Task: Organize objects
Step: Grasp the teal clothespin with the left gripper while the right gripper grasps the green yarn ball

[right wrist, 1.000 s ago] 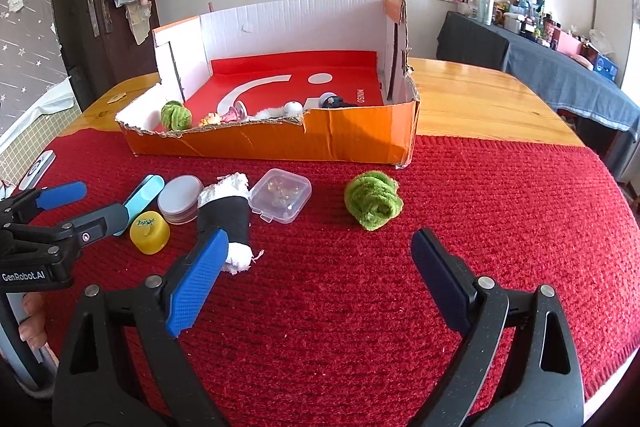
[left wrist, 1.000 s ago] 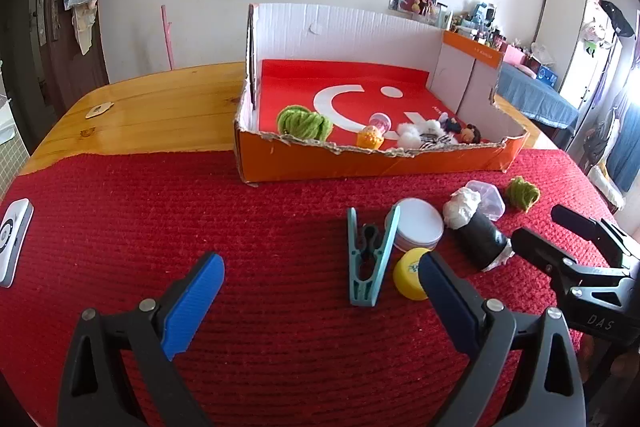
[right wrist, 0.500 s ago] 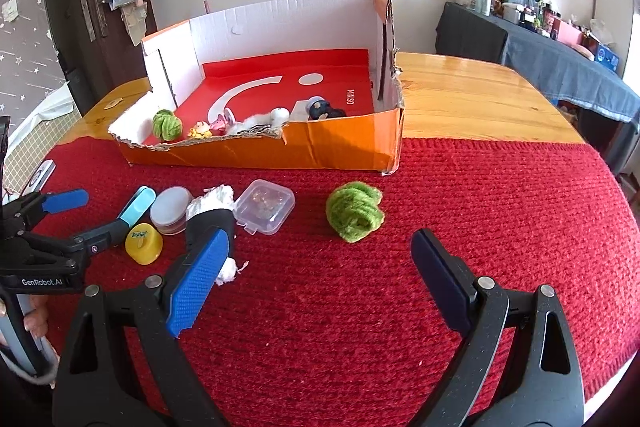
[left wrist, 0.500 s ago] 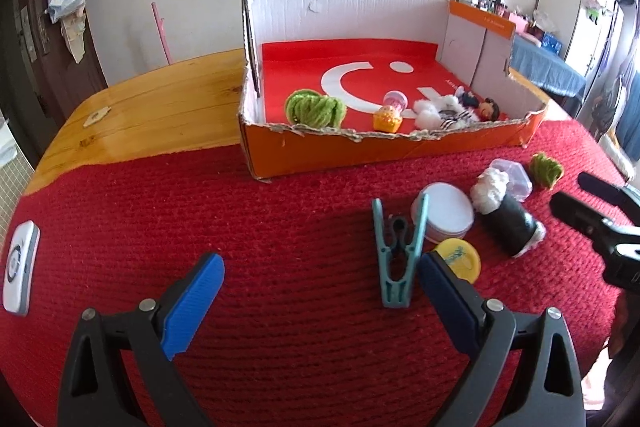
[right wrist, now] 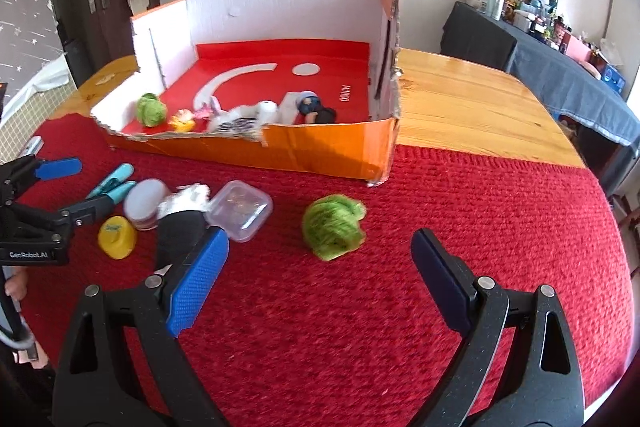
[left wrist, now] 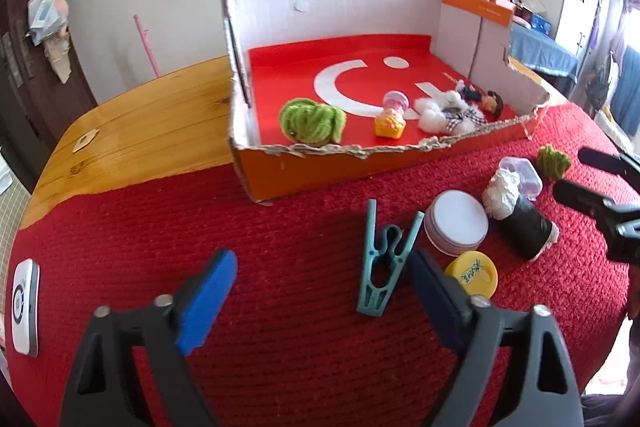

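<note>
Both grippers have closed in: left gripper (left wrist: pixel 320 281), jaws spread and empty, nears the teal clothespin (left wrist: pixel 382 263); right gripper (right wrist: pixel 320 267), likewise spread, probably targets the green yarn ball (right wrist: pixel 332 225)

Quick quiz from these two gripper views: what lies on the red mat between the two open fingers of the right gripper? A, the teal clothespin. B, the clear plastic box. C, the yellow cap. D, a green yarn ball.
D: in the right wrist view the green yarn ball lies on the red mat ahead of the open right gripper, between its fingers, apart from the cluster of small items to its left.
</note>
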{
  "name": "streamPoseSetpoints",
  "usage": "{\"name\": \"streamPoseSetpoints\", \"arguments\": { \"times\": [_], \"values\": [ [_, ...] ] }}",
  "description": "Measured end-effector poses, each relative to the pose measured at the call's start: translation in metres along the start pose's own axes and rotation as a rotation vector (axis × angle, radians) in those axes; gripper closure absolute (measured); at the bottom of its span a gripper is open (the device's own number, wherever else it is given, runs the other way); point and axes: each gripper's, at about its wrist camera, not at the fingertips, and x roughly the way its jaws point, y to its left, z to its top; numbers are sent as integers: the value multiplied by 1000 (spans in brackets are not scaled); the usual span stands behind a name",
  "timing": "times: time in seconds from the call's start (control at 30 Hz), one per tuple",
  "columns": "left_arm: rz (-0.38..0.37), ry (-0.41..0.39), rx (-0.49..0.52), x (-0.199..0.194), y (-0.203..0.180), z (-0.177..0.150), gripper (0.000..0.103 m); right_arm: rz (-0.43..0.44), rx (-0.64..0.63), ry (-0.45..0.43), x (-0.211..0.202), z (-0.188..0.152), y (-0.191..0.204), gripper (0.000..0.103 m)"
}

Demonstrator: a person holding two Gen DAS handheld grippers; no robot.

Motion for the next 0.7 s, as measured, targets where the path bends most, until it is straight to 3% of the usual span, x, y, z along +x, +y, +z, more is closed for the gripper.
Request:
{"name": "streamPoseSetpoints", "arguments": {
  "times": [0.23, 0.43, 0.5, 0.57, 0.7],
  "values": [
    [-58, -2, 30, 3, -5, 3, 32, 15, 4, 38, 12, 5, -15, 11],
    [-125, -13, 68, 2, -11, 3, 55, 81, 4, 73, 22, 6, -19, 43],
    [-154, -18, 76, 1, -13, 3, 70, 87, -13, 61, 21, 6, -17, 50],
    [-164, -22, 79, 0, -14, 3, 77, 140, -17, 59, 21, 5, -15, 73],
    [-150, -29, 69, -1, -16, 2, 77, 152, -4, 38, 17, 4, -15, 76]
  ]
}}
